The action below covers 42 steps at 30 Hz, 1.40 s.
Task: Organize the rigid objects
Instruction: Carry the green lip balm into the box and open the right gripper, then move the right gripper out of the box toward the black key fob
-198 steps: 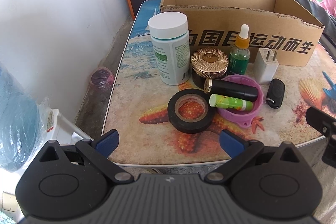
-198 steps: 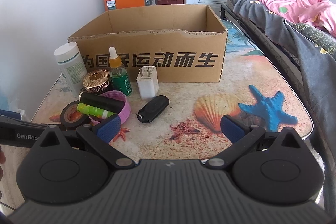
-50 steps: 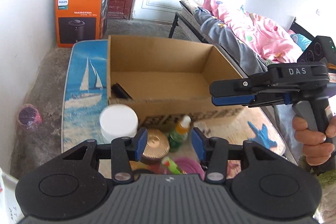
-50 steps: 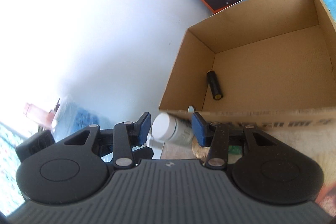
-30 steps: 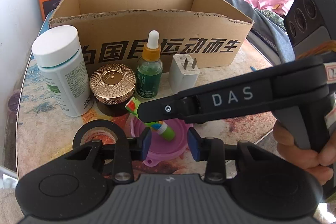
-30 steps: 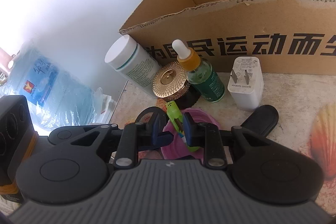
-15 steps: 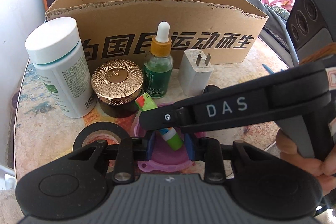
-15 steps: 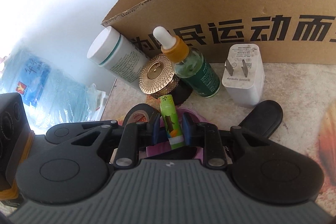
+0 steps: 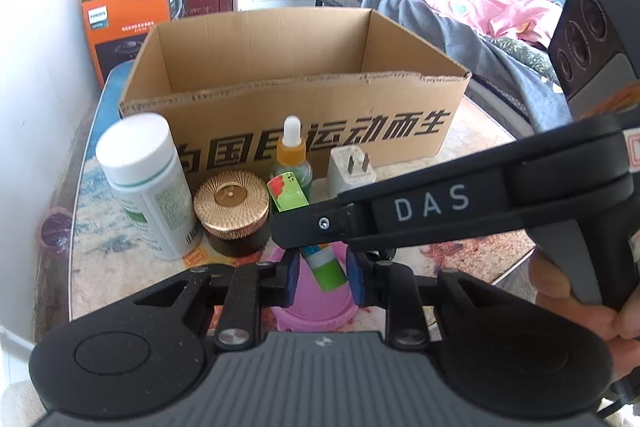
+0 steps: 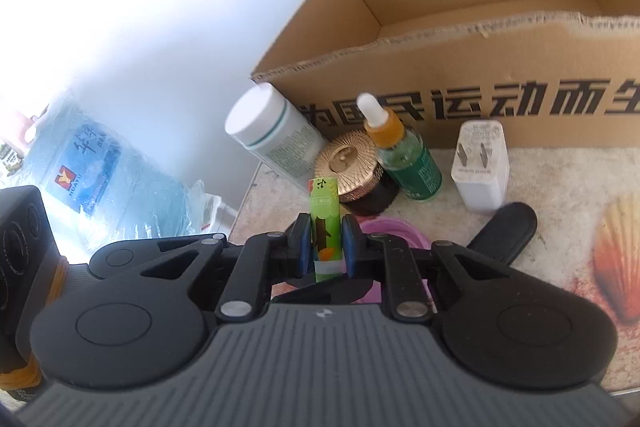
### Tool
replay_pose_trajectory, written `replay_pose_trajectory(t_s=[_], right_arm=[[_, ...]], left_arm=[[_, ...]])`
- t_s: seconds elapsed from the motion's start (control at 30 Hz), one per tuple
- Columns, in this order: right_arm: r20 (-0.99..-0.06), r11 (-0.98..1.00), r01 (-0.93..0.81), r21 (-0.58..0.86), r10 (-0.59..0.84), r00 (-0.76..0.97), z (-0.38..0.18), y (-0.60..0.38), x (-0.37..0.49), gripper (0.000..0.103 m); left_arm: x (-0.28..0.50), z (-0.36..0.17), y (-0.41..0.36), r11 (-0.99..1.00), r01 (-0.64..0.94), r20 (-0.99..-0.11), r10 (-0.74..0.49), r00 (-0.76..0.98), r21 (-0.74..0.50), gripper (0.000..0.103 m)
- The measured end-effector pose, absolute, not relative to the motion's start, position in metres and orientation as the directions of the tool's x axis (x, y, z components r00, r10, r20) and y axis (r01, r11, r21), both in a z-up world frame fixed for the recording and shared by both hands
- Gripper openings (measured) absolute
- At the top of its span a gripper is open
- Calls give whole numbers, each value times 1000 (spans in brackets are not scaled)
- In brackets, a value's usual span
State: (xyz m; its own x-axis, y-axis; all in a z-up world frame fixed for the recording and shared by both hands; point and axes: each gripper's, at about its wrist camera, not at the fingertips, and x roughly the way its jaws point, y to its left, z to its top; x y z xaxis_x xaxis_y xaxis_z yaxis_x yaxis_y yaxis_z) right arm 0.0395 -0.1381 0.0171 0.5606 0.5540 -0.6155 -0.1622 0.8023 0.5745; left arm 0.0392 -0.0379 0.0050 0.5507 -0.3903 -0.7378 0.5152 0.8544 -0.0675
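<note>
Lifted since half a second ago, the green tube now rides higher than the gold-lidded jar at its 9 o'clock. Left wrist view: the right gripper crosses from 3 o'clock, clamped on the tube above the pink bowl. The left gripper flanks the tube's lower end; I cannot tell whether its pads touch. Right wrist view: the right gripper is clenched on the tube, held upright, with the cardboard box at 12 o'clock. Progress: early; the box floor is unseen. Remaining on the table: one white bottle, one jar, one dropper bottle, one charger, one black fob, one bowl.
</note>
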Motion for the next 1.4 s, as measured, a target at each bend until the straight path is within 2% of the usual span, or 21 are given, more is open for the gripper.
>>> replay_pose_trajectory(t_s=[0.17, 0.27, 0.37, 0.5, 0.73, 0.97, 1.3, 1.37, 1.4], right_arm=[[-547, 825, -252, 505, 532, 647, 73, -138, 43, 16], [-511, 827, -288, 482, 533, 674, 99, -139, 58, 16], [-494, 821, -304, 483, 542, 680, 120, -144, 88, 15], [-518, 806, -272, 526, 558, 648, 127, -157, 142, 15], [-614, 729, -82, 679, 626, 480, 79, -172, 259, 15], [-686, 729, 52, 683, 615, 388, 23, -171, 324, 15], [-736, 732, 167, 661, 588, 334, -35, -167, 357, 18], [-739, 729, 177, 661, 592, 320, -38, -166, 357, 21], [-743, 731, 181, 657, 588, 320, -38, -166, 356, 26]], left_arm=[[43, 52, -37, 855, 518, -668, -393, 632, -12, 27], [62, 78, -35, 858, 514, -642, -405, 651, -20, 27], [90, 98, -34, 858, 511, -638, -418, 647, -45, 27], [139, 109, -38, 860, 507, -670, -413, 617, -63, 27], [240, 79, -47, 873, 467, -802, -378, 463, -142, 30], [294, 33, -56, 906, 413, -889, -263, 374, -95, 30], [309, 28, -53, 920, 387, -899, -225, 376, -69, 35], [307, 30, -51, 921, 382, -895, -230, 382, -74, 36], [306, 32, -49, 922, 380, -893, -235, 384, -80, 36]])
